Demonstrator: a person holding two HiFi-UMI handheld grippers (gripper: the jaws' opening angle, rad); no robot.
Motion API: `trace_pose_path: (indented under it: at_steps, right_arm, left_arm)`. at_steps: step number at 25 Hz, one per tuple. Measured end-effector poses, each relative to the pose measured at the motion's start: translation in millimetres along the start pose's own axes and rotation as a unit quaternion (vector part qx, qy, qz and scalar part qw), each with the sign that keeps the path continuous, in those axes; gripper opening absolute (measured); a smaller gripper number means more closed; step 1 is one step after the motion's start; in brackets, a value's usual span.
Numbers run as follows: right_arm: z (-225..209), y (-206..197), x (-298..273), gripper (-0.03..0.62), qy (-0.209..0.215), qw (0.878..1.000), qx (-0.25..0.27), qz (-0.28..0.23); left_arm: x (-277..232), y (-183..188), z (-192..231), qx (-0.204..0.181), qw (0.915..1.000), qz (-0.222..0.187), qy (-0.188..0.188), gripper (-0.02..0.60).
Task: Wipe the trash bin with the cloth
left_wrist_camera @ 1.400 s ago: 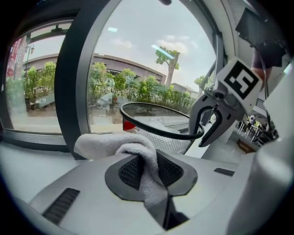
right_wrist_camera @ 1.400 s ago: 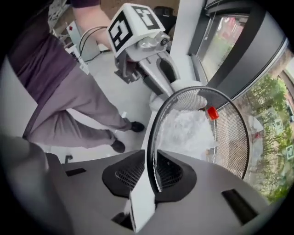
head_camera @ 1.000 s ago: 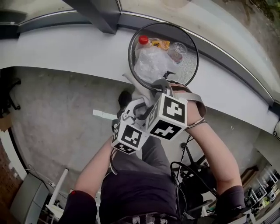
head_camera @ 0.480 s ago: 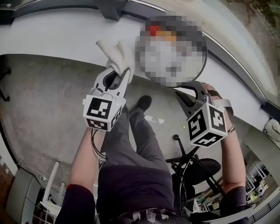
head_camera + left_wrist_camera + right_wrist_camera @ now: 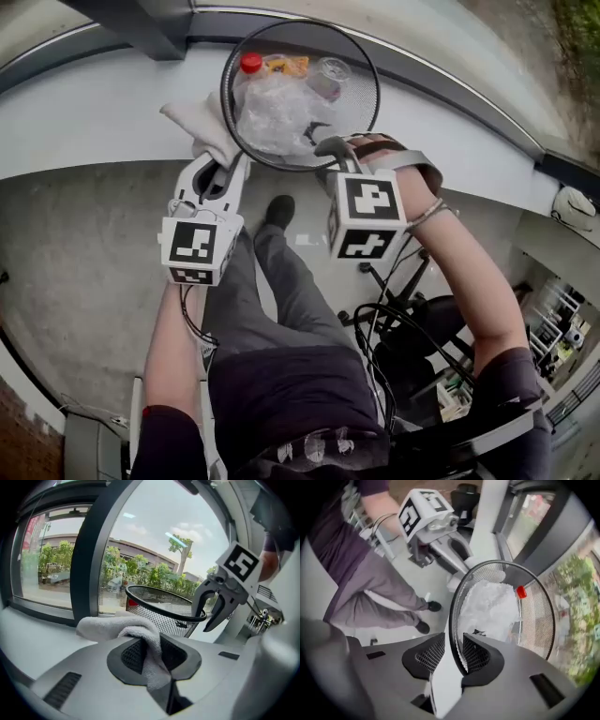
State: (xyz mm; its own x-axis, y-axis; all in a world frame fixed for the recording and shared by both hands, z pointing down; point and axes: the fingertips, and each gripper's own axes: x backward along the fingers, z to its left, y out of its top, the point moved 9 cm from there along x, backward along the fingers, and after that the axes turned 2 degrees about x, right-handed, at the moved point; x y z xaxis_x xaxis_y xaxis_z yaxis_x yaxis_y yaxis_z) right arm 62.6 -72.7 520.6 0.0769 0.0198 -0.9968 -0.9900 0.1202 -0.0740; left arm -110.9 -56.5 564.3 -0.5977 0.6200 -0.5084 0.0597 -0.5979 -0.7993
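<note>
The black wire-mesh trash bin (image 5: 367, 97) stands upright on a white window ledge (image 5: 94, 108), close to the glass. Inside it lie a clear plastic bottle (image 5: 267, 105) with a red cap (image 5: 250, 63), a clear cup (image 5: 329, 77) and a yellow wrapper (image 5: 287, 66).

The right gripper (image 5: 332, 156) points straight down over the near side of the bin's rim. Its jaws have just been opening and now stand apart. In the right gripper view the rim runs up between them, close against the right-hand pad (image 5: 474, 654) and clear of the other, so neither pad presses on it.

The left gripper (image 5: 218, 172) is at the bin's left side. Its jaws are pressed together on a white cloth (image 5: 201, 126). In the left gripper view the cloth (image 5: 137, 634) is pinched between the two dark pads, and its loose folds bunch out ahead of them toward the mesh wall. From the head view the cloth lies just beside the bin's left rim; whether it touches the mesh cannot be told. The left gripper view also shows the right gripper (image 5: 213, 607) hooked over the far part of the rim.

Below the ledge are the person's grey trousers (image 5: 281, 291) and a black shoe (image 5: 278, 210) on a grey floor (image 5: 84, 244). A black chair (image 5: 422, 337) stands to the person's right.
</note>
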Motion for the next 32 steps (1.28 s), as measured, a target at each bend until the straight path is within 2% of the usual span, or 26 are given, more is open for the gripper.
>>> trace_pose_path:
  at_steps: [2,4,7,12,14,18,22,26,29,32]
  right_arm:
    - [-11.4,13.5,-6.4,0.075,0.005,0.999,-0.047,-0.019]
    - [-13.3,20.3,-6.1,0.072,0.021,0.997,-0.074,-0.018]
    - [-13.3,34.8,-6.3,0.049,0.041,0.994,-0.096,-0.013]
    - [-18.3,49.9,-1.2,0.048,0.066,0.985,-0.159,-0.026]
    - [-20.4,50.8,2.1,0.048,0.072,0.981,-0.174,-0.047]
    - [-29.6,35.0,26.5,0.08,0.093,0.958,-0.251,-0.106]
    - [-41.3,2.2,68.9,0.086,0.076,0.936,-0.318,-0.129]
    - [-52.3,-19.7,109.7,0.086,0.056,0.904,-0.36,-0.222]
    - [-34.3,-36.8,126.0,0.086,0.06,0.875,-0.404,-0.259]
    - [-14.8,-30.8,133.0,0.086,0.069,0.847,-0.437,-0.295]
  left_arm:
    - [3.8,-2.4,6.4,-0.014,0.9999,0.008,0.001,0.058]
    - [5.0,-8.3,-4.9,-0.02,0.9996,0.014,-0.011,0.058]
    - [2.2,-19.9,-31.6,-0.027,0.9984,0.029,-0.041,0.058]
    - [-0.7,-26.9,-74.6,-0.012,0.9905,0.061,-0.123,0.058]
    - [4.1,-29.8,-77.7,-0.018,0.9883,0.074,-0.132,0.058]
    - [17.4,-33.3,-51.4,-0.016,0.9892,0.108,-0.098,0.058]
    - [47.9,-13.7,-4.5,-0.019,0.9916,0.126,-0.021,0.058]
    - [60.9,18.5,37.5,-0.028,0.9909,0.116,0.063,0.058]
    - [42.6,35.2,52.5,-0.049,0.9892,0.118,0.072,0.058]
    - [34.4,53.2,67.4,-0.075,0.9875,0.12,0.069,0.058]
